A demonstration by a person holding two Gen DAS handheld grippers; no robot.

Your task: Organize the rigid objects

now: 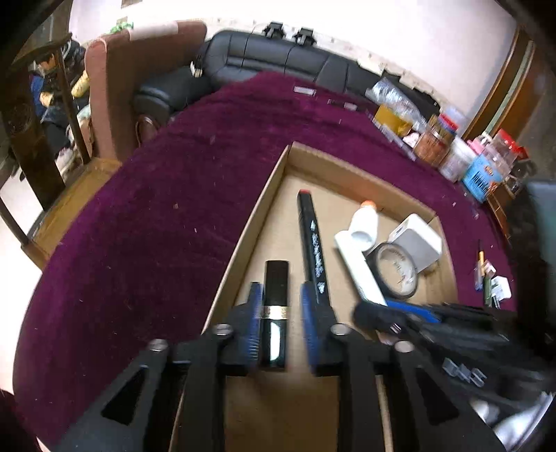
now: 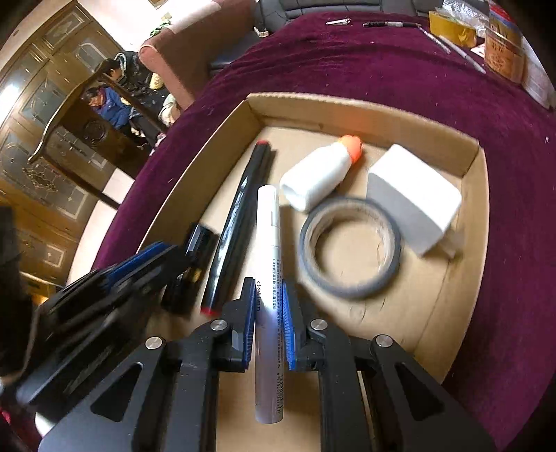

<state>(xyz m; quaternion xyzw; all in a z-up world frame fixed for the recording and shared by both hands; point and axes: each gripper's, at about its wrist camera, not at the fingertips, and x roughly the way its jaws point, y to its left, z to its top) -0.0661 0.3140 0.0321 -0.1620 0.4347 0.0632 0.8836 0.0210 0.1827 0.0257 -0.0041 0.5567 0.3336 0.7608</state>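
A shallow cardboard box (image 1: 264, 194) (image 2: 347, 101) lies on a purple cloth. A black lipstick tube (image 1: 276, 302) (image 2: 199, 250) with a gold band lies on the box floor between the fingers of my left gripper (image 1: 280, 288) (image 2: 149, 264). That gripper is open, with a gap on the tube's right side. My right gripper (image 2: 267, 288) (image 1: 399, 309) is shut on a white marker (image 2: 267, 226) (image 1: 354, 264), held low over the box. In the box also lie a black marker with red ends (image 1: 312, 243) (image 2: 239, 222), a white glue bottle (image 1: 365, 222) (image 2: 319, 174), a tape roll (image 1: 396, 274) (image 2: 351, 247) and a white charger (image 1: 417, 243) (image 2: 413, 198).
Jars, boxes and a blue basket (image 1: 481, 174) crowd the cloth's far right edge. Loose pens (image 2: 389, 24) lie on the cloth beyond the box, and small items (image 1: 493, 285) lie to its right. A black sofa (image 1: 278, 59) and an armchair (image 1: 114, 87) stand behind the table.
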